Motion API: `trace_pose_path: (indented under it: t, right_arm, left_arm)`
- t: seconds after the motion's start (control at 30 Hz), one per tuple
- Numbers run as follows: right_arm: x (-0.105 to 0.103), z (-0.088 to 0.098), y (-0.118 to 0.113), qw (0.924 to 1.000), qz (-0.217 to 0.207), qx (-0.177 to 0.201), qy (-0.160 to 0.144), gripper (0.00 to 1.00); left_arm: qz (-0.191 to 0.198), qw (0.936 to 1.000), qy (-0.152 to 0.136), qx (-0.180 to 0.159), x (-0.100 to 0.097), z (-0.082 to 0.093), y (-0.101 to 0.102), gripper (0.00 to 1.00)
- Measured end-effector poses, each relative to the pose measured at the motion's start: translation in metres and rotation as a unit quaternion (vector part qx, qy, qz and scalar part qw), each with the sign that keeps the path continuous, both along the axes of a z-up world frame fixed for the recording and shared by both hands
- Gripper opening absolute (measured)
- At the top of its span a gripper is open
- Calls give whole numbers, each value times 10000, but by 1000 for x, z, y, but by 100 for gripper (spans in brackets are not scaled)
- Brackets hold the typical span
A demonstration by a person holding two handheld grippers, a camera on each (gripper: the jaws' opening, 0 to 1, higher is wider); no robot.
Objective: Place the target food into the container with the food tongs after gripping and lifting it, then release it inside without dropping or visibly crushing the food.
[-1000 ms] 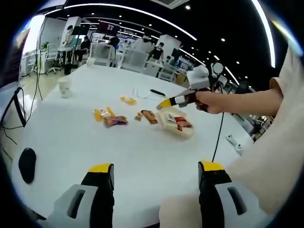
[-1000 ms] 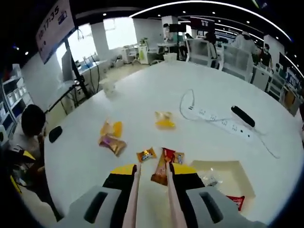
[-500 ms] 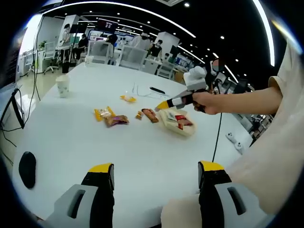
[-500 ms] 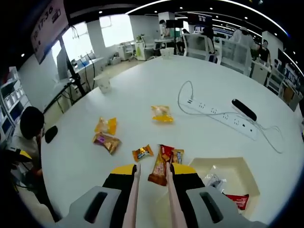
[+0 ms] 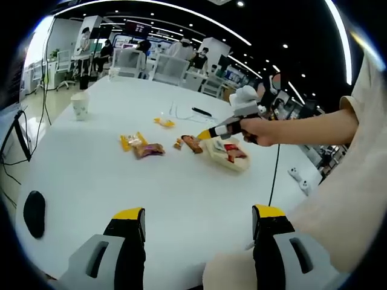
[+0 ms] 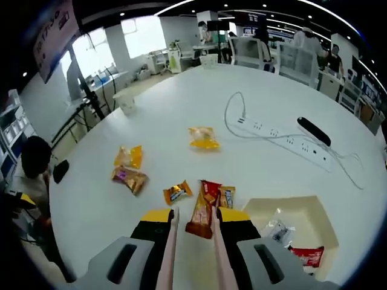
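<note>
Long orange-brown snack pack sits between the two pale tongs arms, lifted off the white table, just left of the tray. Right gripper jaws are squeezed onto the tongs, and the tongs pinch the pack. In the left gripper view the same pack shows at the tongs' tip, just left of the tray, with the right gripper and the person's hand behind it.

The tray is cream, square, and already holds a red pack and a clear wrapper. Just beside the held pack: a small striped pack on its right, toward the tray, and a small orange candy on its left. Further left of the tray are a brown-purple pack and a yellow pack, near each other. A yellow-orange pack lies beyond the held pack, toward the power strip, whose cable loops away. A black remote lies just past the strip. A paper cup stands far left of the tray near the table edge.

Left gripper is low at the near table edge, well apart from the tray, jaws spread wide, nothing between them. A black mouse is at the table's left edge.
</note>
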State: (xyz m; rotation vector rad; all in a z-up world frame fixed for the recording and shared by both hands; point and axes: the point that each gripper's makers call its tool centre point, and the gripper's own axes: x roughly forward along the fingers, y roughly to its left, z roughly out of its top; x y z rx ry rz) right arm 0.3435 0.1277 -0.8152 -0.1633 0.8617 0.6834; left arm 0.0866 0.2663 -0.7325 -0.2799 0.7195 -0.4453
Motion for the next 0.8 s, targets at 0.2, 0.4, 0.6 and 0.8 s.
trace_pose_path:
  t: [0.2,0.4,0.6,0.8]
  right_arm:
    - [6,-5,-5,10000,14,-41,31,28]
    - [10,-10,-7,10000,-6,-38,50,28]
    - [10,-13,-5,10000,4,-33,70,28]
    - [10,-5,-2,10000,23,-8,-47,27]
  left_arm:
    - [23,10000,42,-15,0,-2,0,71]
    - [-20,10000,53,-25,4,-3,-2,71]
    - [-50,10000,57,-31,6,-3,-3,71]
    - [-42,9999,90,-41,5,-5,-2,71]
